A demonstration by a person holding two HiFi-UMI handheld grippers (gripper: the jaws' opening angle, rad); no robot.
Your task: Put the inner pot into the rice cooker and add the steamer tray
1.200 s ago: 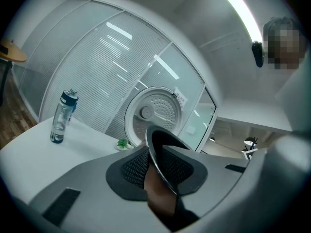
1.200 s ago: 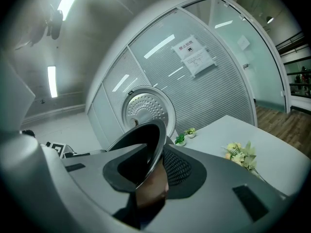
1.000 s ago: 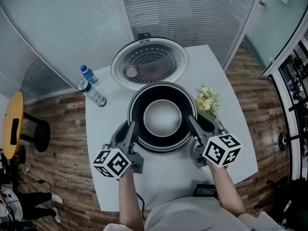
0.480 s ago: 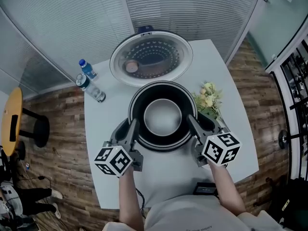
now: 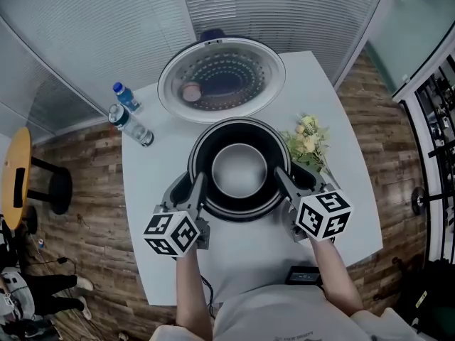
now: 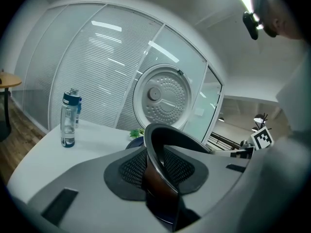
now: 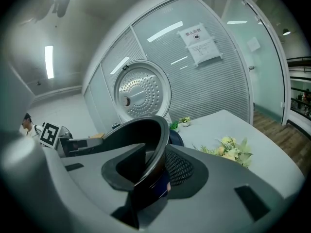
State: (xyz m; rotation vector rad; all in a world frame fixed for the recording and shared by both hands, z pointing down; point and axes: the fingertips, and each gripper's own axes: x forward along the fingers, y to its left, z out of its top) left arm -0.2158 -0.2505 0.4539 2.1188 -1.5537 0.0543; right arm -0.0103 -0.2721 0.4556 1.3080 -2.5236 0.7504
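Observation:
The black inner pot (image 5: 239,172) with its shiny bottom sits in the mouth of the rice cooker, whose round lid (image 5: 222,77) stands open behind it. My left gripper (image 5: 193,183) has the pot's left rim (image 6: 163,147) between its pads, still touching, and its jaws are opening. On the other side, my right gripper (image 5: 283,180) straddles the right rim (image 7: 148,135); its jaws are opening too and stand looser around the wall. The cooker's dark blue body (image 7: 176,139) peeks out below the pot. No steamer tray is in view.
Two water bottles (image 5: 128,123) stand at the white table's (image 5: 160,169) left back edge. A bunch of flowers (image 5: 307,148) lies right of the cooker. A small black device (image 5: 304,278) rests at the table's front edge. A stool (image 5: 18,180) stands on the floor at left.
Both grippers and the pot have sunk a little into the cooker. The head camera has shifted, so the lid sits higher in the picture.

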